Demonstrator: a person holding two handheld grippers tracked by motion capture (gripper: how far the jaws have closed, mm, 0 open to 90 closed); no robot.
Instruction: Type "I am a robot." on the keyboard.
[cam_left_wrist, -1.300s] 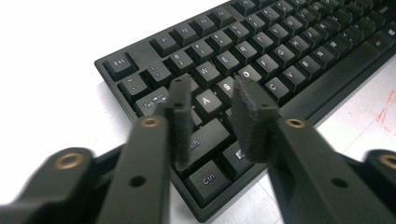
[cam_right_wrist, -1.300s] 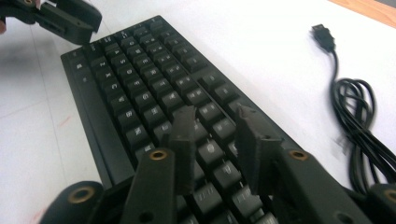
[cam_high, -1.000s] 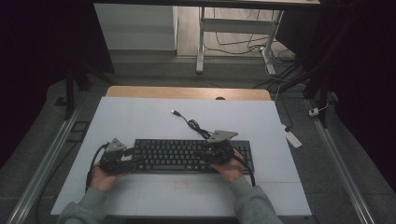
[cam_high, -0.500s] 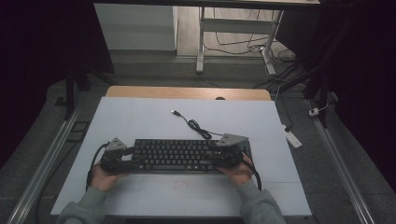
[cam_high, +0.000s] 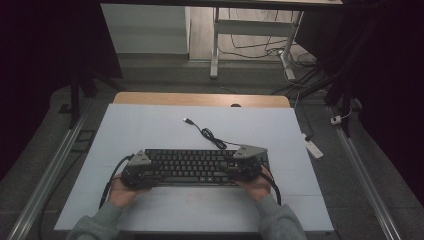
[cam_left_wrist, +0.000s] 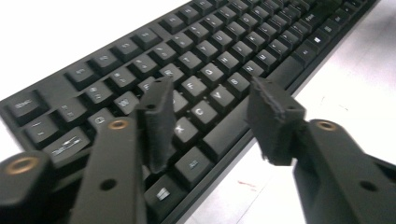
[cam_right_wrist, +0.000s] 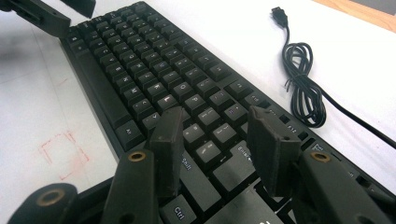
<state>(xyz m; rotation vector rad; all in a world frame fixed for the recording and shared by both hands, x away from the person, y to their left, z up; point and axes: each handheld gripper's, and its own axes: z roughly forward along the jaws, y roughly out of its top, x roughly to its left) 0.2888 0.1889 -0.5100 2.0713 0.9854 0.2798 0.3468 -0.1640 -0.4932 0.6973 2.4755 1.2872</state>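
Keyboard (cam_high: 200, 167) lying flat near the front of the desk (cam_high: 150, 125), with the left gripper (cam_left_wrist: 210, 116) and right gripper (cam_right_wrist: 219, 144) poised half-open over its two ends, the left's jaws having just narrowed, neither gripping; pressing keys likely follows.

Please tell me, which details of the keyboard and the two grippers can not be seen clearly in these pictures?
- Keyboard: both ends covered by the grippers in the high view.
- Key legends: too small in the high view, blurred in the left gripper view.
- Left gripper and right gripper: whether the pads touch the keys is unclear.
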